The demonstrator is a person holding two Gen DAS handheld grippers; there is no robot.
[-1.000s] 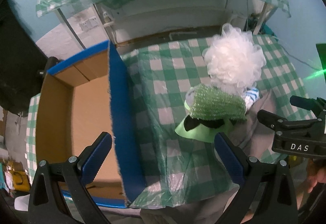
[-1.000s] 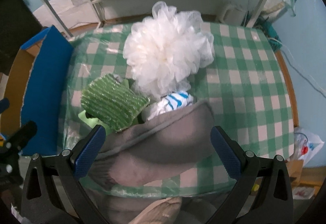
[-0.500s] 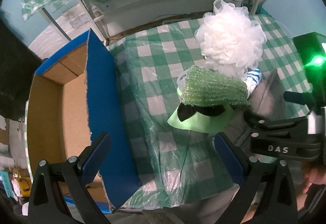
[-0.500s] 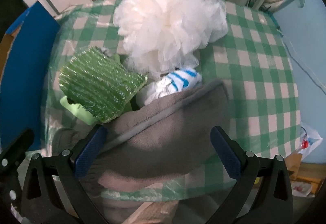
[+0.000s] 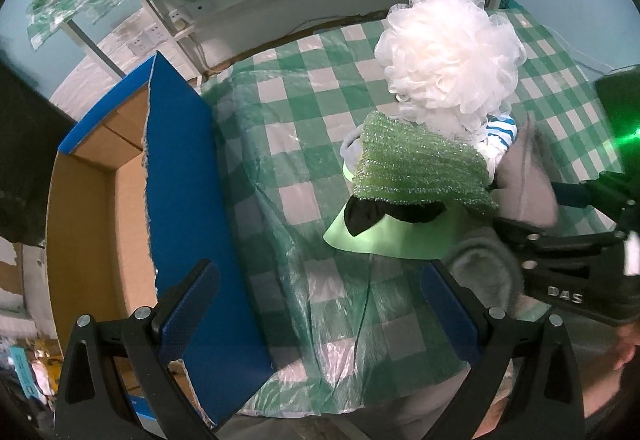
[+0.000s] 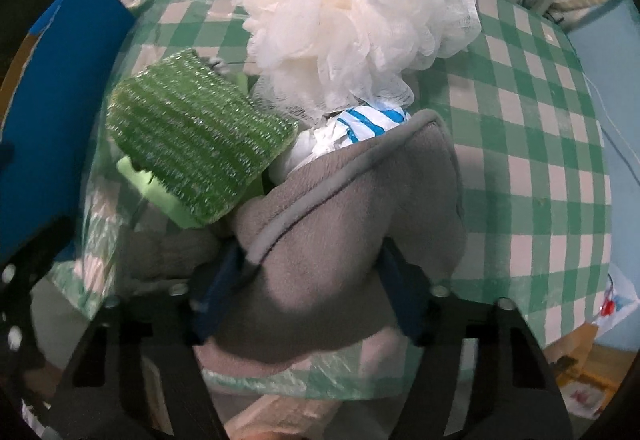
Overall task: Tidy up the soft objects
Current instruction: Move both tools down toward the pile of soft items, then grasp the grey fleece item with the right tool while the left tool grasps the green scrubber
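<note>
The right gripper (image 6: pixel 308 292) has pushed in over the last second and its fingers (image 6: pixel 212 292) now pinch a fold of the grey fleece cloth (image 6: pixel 344 216); a moment ago they stood wide apart short of it. That looks like the first pick of the pile, likely bound for the box. The left gripper (image 5: pixel 316 304) hangs spread wide with nothing between its fingers, above the checked tablecloth (image 5: pixel 304 128). Just past the right fingers, the green scrubber (image 6: pixel 192 136) sits up and to the left, the blue-striped white bundle (image 6: pixel 360 124) straight ahead, the white bath pouf (image 6: pixel 352 8) beyond. Left of the left fingers: the open cardboard box (image 5: pixel 84 224), blue flap up.
</note>
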